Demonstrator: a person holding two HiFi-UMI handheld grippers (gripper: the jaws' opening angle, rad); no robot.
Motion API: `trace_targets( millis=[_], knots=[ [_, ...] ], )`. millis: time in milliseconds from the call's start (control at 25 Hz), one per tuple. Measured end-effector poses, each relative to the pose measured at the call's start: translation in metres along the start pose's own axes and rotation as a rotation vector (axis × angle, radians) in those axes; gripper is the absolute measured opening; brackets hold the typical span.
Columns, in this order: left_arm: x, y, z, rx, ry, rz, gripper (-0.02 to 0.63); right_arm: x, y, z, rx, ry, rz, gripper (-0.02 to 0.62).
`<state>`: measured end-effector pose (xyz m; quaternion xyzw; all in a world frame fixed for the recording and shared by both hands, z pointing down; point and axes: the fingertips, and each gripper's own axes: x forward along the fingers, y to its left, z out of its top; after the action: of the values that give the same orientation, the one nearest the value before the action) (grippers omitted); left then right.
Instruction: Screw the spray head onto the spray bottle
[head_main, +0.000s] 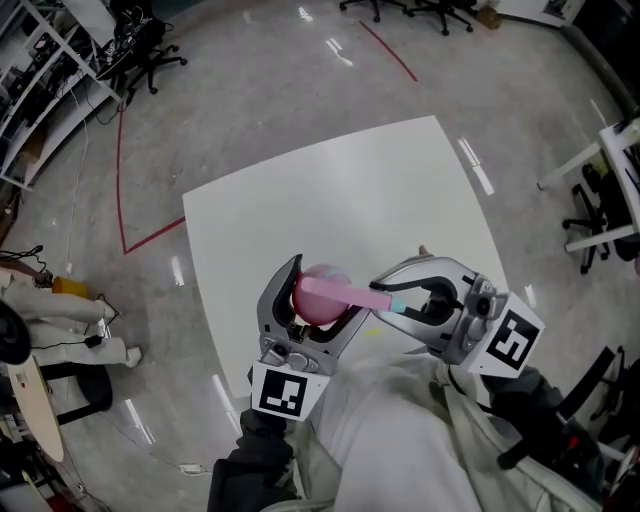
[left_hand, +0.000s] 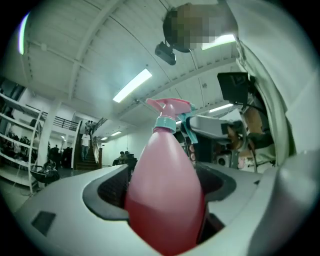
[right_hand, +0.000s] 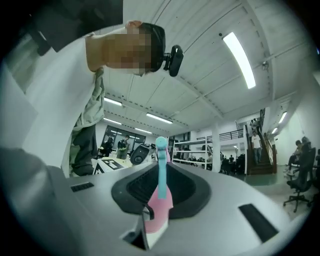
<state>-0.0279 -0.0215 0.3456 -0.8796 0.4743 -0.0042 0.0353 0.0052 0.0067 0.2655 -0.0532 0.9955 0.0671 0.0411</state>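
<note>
A pink spray bottle is held level above the white table, and my left gripper is shut on its body. In the left gripper view the bottle fills the space between the jaws, with a teal collar and the pink spray head on its neck. My right gripper is shut on the spray head from the right. The right gripper view shows the pink head and its teal trigger clamped between the jaws. Whether the collar's thread is seated stays hidden.
The white table stands on a glossy grey floor marked with red tape. Shelving lines the left side, office chairs stand at the back, and a white desk frame with a chair is at the right.
</note>
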Motion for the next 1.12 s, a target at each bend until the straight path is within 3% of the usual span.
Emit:
trace_targets(
  millis=[200,400,520,640,760,880,1000,1120],
  knots=[
    [-0.008,-0.01,0.011,-0.005,-0.052,-0.121,0.434,-0.001,-0.005,0.005,0.033,-0.031,0.08,0.043],
    [-0.016,-0.026,0.008,0.013,0.005,-0.284,0.434,-0.004,-0.003,0.003,0.097,-0.015,0.183,0.043],
    [-0.025,-0.033,0.012,-0.095,0.003,-0.416,0.434,-0.003,-0.001,0.003,0.082,0.016,0.222,0.043],
    [-0.026,-0.029,0.033,-0.215,-0.106,-0.477,0.434,0.003,-0.007,0.0,0.099,0.032,0.199,0.049],
    [-0.02,-0.013,0.037,-0.256,-0.167,-0.384,0.434,0.006,-0.016,0.006,0.124,-0.016,0.137,0.091],
    [-0.014,0.005,0.026,-0.24,-0.162,-0.164,0.434,-0.011,-0.028,0.011,0.136,-0.071,-0.011,0.123],
    [-0.009,0.024,0.013,-0.138,-0.138,0.105,0.434,-0.018,-0.037,0.007,0.075,-0.032,-0.224,0.128],
    [-0.007,0.038,0.006,-0.022,-0.112,0.307,0.434,0.003,-0.022,0.003,0.037,0.012,-0.286,0.142]
  ],
)
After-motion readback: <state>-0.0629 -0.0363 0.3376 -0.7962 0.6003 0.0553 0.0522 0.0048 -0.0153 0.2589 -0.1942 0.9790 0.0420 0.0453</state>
